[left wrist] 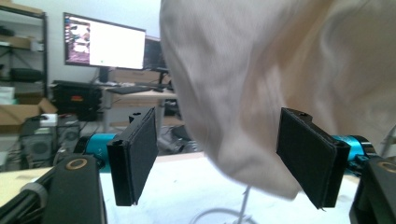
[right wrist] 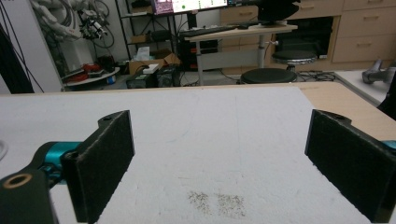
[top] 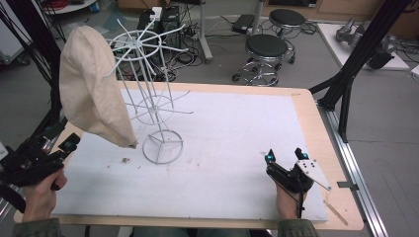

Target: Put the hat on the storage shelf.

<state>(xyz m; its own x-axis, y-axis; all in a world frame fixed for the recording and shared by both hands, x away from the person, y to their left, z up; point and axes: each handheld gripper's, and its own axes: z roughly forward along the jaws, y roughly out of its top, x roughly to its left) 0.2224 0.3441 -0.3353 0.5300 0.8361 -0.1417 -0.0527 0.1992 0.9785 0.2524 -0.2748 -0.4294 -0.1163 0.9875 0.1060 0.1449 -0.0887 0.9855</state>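
A cream cloth bag (top: 94, 89) hangs from an arm of a white wire rack (top: 157, 108) that stands on the white mat (top: 227, 143). In the left gripper view the cream cloth bag (left wrist: 261, 79) hangs close ahead, its lower edge just beyond the jaws. My left gripper (top: 66, 148) is at the table's left edge, below the bag, open with nothing between its jaws; the left gripper (left wrist: 224, 163) jaws stand wide apart. My right gripper (top: 285, 155) rests low over the mat at the front right, open and empty; the right gripper (right wrist: 219, 172) faces bare mat.
The wire rack's round base (top: 163, 147) sits left of the mat's middle. A wooden table border (top: 316, 128) runs along the right. Two black stools (top: 267, 49) stand on the floor behind the table. Black frame legs (top: 346, 84) rise at the right.
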